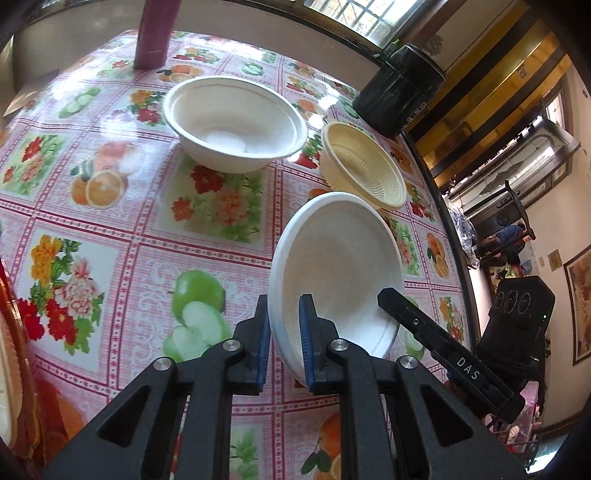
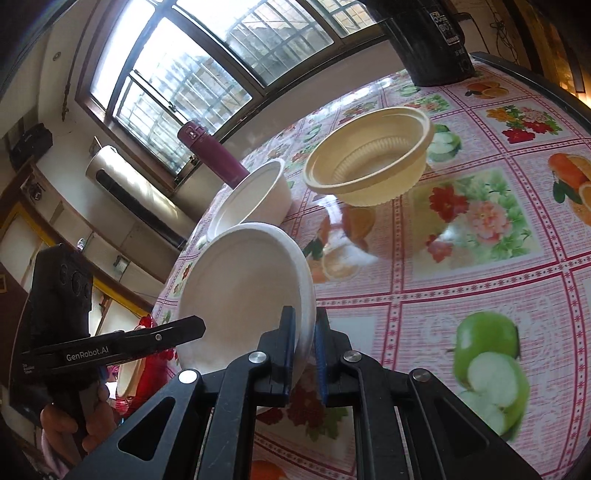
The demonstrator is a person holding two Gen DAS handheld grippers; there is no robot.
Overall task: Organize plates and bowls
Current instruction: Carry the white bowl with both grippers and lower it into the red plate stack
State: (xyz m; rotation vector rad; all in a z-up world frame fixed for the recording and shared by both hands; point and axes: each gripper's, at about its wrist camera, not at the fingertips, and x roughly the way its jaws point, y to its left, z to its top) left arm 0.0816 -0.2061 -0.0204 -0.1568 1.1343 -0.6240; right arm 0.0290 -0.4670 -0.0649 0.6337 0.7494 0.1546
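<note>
A white shallow bowl [image 1: 340, 258] hangs tilted above the flowered tablecloth, held from both sides. My left gripper [image 1: 285, 300] is shut on its near rim, blue pads on either side of the edge. In the right wrist view the same bowl [image 2: 243, 295] has my right gripper [image 2: 304, 312] shut on its opposite rim. A deeper white bowl [image 1: 236, 125] stands upright on the table beyond it, and a cream ribbed bowl [image 1: 364, 166] sits to its right. Both also show in the right wrist view, the white bowl [image 2: 255, 199] and the cream bowl [image 2: 369, 162].
A maroon bottle [image 1: 153, 33] stands at the far side by the window. A black cylindrical container [image 1: 399, 88] sits at the table's far right corner, and the table edge [image 1: 454, 236] runs down the right. Stacked plates [image 1: 7, 369] lie at the left. A hand [image 2: 74, 417] holds the left gripper.
</note>
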